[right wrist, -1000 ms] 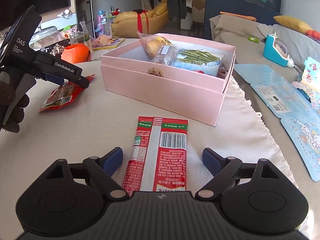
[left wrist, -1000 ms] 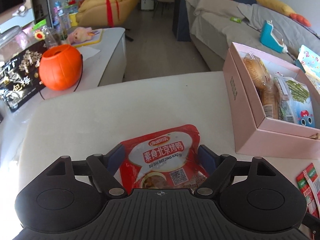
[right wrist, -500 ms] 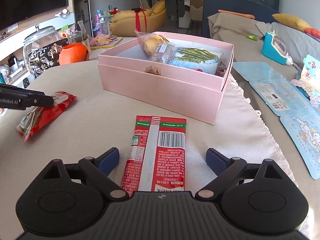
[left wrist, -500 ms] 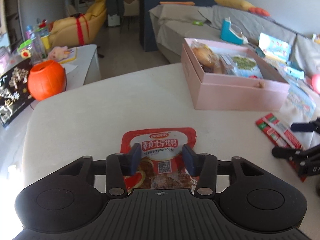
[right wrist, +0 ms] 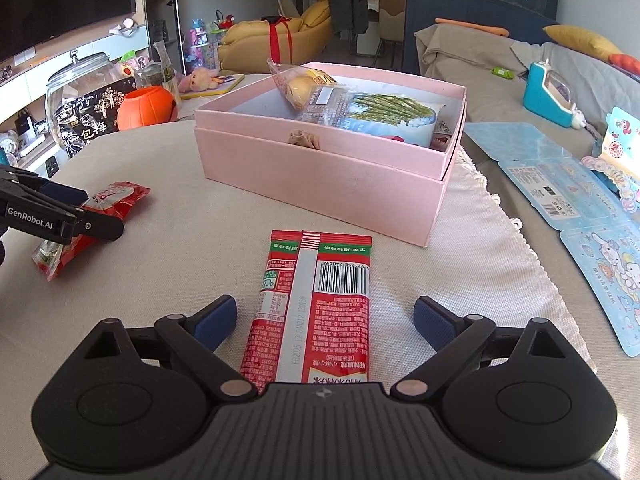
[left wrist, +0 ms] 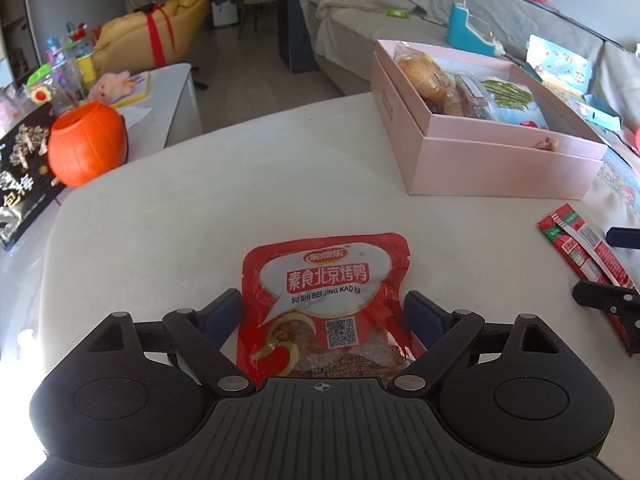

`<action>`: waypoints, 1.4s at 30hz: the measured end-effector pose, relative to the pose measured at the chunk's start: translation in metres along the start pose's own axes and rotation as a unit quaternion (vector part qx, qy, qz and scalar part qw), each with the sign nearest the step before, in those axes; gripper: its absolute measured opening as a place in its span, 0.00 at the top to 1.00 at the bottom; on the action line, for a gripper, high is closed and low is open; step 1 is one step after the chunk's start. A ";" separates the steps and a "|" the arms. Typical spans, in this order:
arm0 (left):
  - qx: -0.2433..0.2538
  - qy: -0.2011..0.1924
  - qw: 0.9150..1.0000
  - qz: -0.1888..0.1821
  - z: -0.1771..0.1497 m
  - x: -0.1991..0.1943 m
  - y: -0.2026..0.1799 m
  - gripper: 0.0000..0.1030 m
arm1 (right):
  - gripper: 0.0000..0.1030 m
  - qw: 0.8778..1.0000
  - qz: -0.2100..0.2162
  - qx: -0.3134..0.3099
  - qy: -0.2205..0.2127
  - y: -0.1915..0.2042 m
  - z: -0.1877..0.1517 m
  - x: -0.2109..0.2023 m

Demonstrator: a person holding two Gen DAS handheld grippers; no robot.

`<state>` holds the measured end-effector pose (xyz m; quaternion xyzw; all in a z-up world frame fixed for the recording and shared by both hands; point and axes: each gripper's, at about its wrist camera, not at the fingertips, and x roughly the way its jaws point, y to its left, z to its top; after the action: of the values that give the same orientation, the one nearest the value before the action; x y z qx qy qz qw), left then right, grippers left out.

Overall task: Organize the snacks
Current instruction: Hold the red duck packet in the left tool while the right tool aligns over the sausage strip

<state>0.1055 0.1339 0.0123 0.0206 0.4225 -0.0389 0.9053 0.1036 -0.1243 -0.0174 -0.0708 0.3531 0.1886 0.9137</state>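
A red snack pouch (left wrist: pixel 324 280) with a white label lies flat on the grey table, between the blue pads of my left gripper (left wrist: pixel 322 304). Its jaws are opening and the pads stand clear of the pouch's edges. In the right wrist view the same pouch (right wrist: pixel 116 200) sits at the left under the left gripper (right wrist: pixel 60 216). A long red packet (right wrist: pixel 316 304), barcode side up, lies between the fingers of my right gripper (right wrist: pixel 324 314), which is open and does not touch it. The pink box (right wrist: pixel 320 184) behind it holds several wrapped snacks.
An orange pumpkin bucket (left wrist: pixel 86 148) and a black printed bag (left wrist: pixel 20 176) stand on a side counter at the left, with a glass jar (right wrist: pixel 80 92) nearby. Blue cartoon card packs (right wrist: pixel 560 192) lie right of the box. A grey sofa runs behind.
Half a second ago the left jaws were pinched on the red pouch; now they are spread wide and the pouch lies loose on the table. The right gripper and long packet stayed put.
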 end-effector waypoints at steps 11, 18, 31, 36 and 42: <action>-0.003 0.000 1.000 -0.015 0.003 0.005 0.006 0.06 | 0.06 1.000 0.001 0.000 0.000 0.000 0.000 0.000; 0.019 -0.032 0.999 -0.015 -0.024 -0.015 -0.014 0.12 | 0.00 1.000 0.018 0.000 0.011 -0.002 0.001 0.002; -0.017 -0.039 0.997 -0.065 -0.063 -0.060 -0.036 0.38 | 0.00 1.000 0.016 -0.011 0.024 0.005 -0.014 -0.018; -0.015 -0.037 0.995 -0.086 -0.067 -0.071 -0.045 0.44 | 0.44 0.999 0.022 -0.031 0.019 0.013 -0.014 -0.032; -0.009 -0.057 0.995 -0.081 -0.065 -0.089 -0.051 0.51 | 0.52 0.999 0.036 -0.033 0.000 0.014 -0.002 -0.060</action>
<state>-0.0051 0.0920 0.0386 -0.0239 0.3705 -0.1099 0.9220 0.0561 -0.1298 0.0218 -0.0883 0.3489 0.2327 0.9035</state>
